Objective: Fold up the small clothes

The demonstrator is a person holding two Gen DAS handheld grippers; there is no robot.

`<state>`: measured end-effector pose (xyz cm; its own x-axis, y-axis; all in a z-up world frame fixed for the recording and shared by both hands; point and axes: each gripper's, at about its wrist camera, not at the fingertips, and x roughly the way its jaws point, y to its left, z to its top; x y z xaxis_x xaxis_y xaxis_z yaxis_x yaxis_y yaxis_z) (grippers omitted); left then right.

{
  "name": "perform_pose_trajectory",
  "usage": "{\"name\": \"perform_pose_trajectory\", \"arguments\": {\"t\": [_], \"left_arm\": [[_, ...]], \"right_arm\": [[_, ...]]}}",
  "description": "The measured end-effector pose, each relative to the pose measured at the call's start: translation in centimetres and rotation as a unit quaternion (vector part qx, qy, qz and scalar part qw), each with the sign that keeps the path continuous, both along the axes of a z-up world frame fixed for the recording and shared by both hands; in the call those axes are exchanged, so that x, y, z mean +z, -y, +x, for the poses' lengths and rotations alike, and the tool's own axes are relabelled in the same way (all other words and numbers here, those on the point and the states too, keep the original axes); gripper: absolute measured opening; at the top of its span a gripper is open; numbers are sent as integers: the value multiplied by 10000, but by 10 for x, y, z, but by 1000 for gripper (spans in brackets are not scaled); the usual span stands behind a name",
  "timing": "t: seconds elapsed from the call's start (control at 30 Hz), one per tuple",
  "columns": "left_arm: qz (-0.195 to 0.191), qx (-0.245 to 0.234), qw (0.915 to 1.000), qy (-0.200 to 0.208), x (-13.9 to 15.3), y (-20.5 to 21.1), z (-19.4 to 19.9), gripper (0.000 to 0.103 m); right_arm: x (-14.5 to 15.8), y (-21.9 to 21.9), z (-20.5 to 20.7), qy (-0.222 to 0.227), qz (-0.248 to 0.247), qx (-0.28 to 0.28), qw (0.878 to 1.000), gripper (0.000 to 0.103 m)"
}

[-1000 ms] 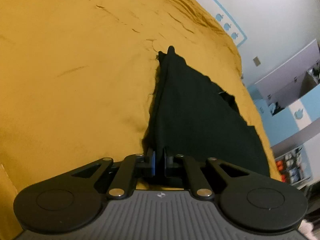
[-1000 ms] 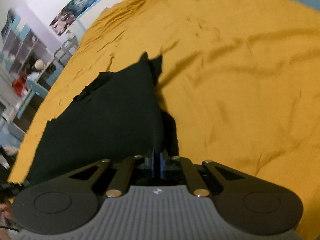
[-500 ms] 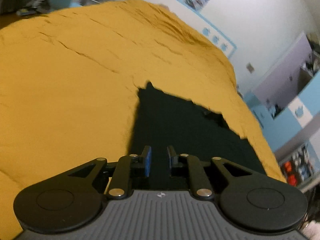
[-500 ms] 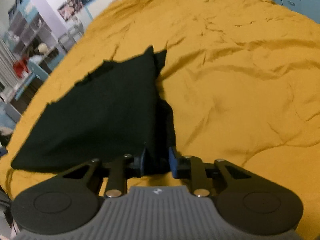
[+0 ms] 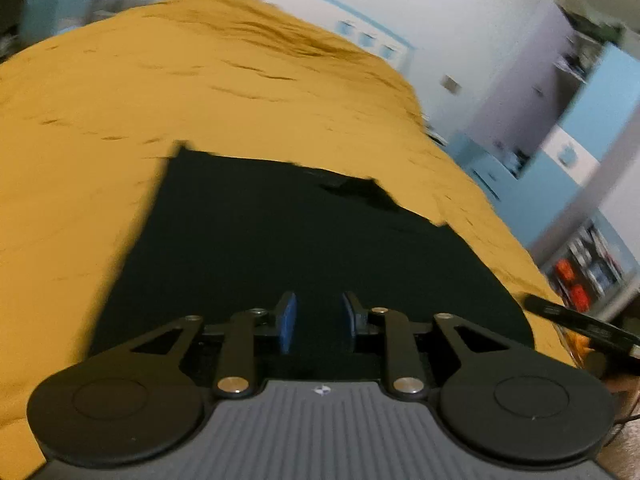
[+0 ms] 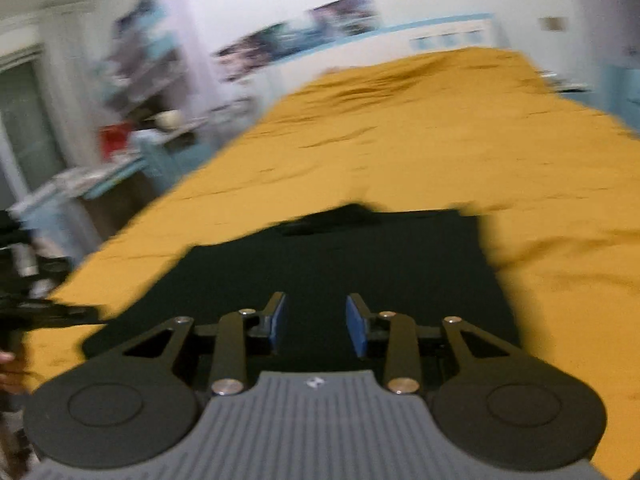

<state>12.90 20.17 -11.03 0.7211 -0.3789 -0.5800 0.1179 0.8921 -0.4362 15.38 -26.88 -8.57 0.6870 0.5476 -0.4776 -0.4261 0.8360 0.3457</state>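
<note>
In the left wrist view, the left claw (image 5: 316, 322) looks down over a black cloth (image 5: 304, 248). The cloth lies flat on a yellow bed cover (image 5: 160, 92). It looks like a neat folded shape, with a small lumpy bit at its far edge. The blue pads (image 5: 289, 320) have just been opening. There is a gap between them and nothing is in it. The cloth lies below the claw, not in it. At the right edge, a dark bit of the other tool pokes in, but I cannot tell which part it is.

In the right wrist view, the right claw (image 6: 316, 326) is over the same black cloth (image 6: 360, 264). This picture is blurry. Its blue pads (image 6: 356, 330) have also just been opening. They stand apart and hold nothing. The cloth sits at the near end of the yellow bed cover (image 6: 460, 132). Shelves and posters are far off by the wall.

I think a fold has just been laid down and both claws have let go. The cloth may need one more fold to make it smaller, or it may be done; I cannot be sure. If it gets another fold, each claw must come down to a corner or edge of the cloth. Each must pinch all the layers there, so the fold does not slip open. Then both should lift and carry that edge across together, at the same speed, so the cloth stays straight.
</note>
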Motion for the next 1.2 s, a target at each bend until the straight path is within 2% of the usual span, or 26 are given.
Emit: {"name": "perform_pose_trajectory", "arguments": {"t": [0.03,0.07,0.13,0.3,0.43,0.6,0.7,0.8,0.9,1.03,1.2], "left_arm": [[54,-62,10000,-28,-1,12,4,28],[69,-118,9999,-76,-4,25,9,28],[99,-223,9995,-184,-13,45,18,28],[513,-89,9975,-487,-35,56,21,29],[565,82,9962,-660,-46,50,15,29],[643,210,9956,-644,-44,33,-6,29],[649,311,9951,-676,-44,22,-11,29],[667,437,9944,-687,-43,12,-16,29],[668,545,9939,-691,-42,1,-24,29],[477,678,9939,-722,-42,-13,-31,29],[503,712,9930,-803,-34,-16,-31,29]], "right_arm": [[-5,-18,3,-102,60,113,9999,28],[-12,-36,7,-301,165,229,9991,22],[-26,-60,14,-646,388,271,9968,20],[-50,-88,16,-670,-273,3,9974,21],[-60,-69,15,-883,-434,-358,9945,21],[-65,-3,11,-900,-595,-1120,9878,17],[-69,40,11,-1007,-449,-1460,9831,9],[-70,71,11,-1114,-219,-1750,9780,9],[-70,81,9,-1155,-135,-1801,9767,9],[-74,84,4,-1151,-185,-1801,9767,9],[-75,79,6,-1128,-243,-1847,9760,11]]}}
